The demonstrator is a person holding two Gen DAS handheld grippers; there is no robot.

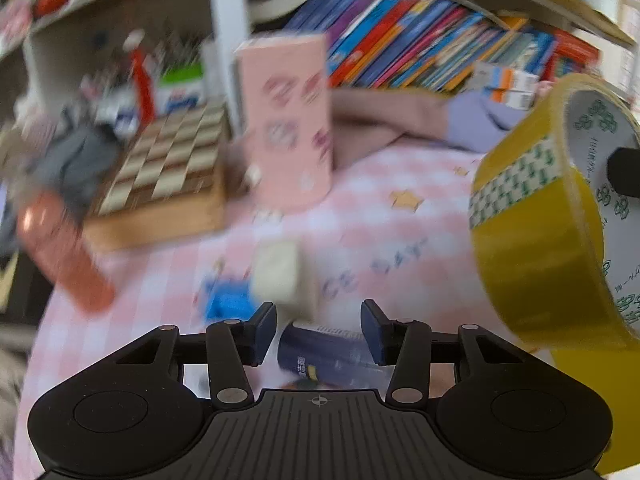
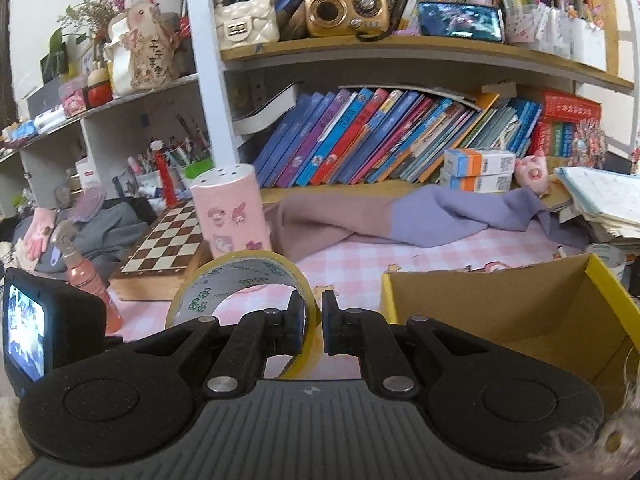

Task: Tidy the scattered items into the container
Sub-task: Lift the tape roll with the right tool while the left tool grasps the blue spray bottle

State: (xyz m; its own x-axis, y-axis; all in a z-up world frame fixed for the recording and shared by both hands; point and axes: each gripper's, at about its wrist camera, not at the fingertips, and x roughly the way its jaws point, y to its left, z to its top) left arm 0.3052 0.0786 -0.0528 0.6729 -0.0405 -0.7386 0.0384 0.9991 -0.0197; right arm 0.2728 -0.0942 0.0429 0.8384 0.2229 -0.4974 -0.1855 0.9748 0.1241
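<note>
My right gripper (image 2: 314, 330) is shut on the rim of a yellow tape roll (image 2: 240, 280) and holds it above the pink checked cloth, just left of the open cardboard box (image 2: 520, 300). The same tape roll (image 1: 540, 216) fills the right of the blurred left wrist view. My left gripper (image 1: 318, 330) is open and empty, low over the cloth. A dark blue tube (image 1: 328, 356) lies between and just below its fingers. A cream block (image 1: 280, 276) and a blue item (image 1: 228, 300) lie just ahead of it.
A pink canister (image 2: 232, 212), a chessboard box (image 2: 164, 248) and an orange bottle (image 2: 92, 284) stand at the left. A brown and purple cloth (image 2: 400, 220) lies in front of the bookshelf (image 2: 400, 140). Stacked papers (image 2: 600, 200) sit at the right.
</note>
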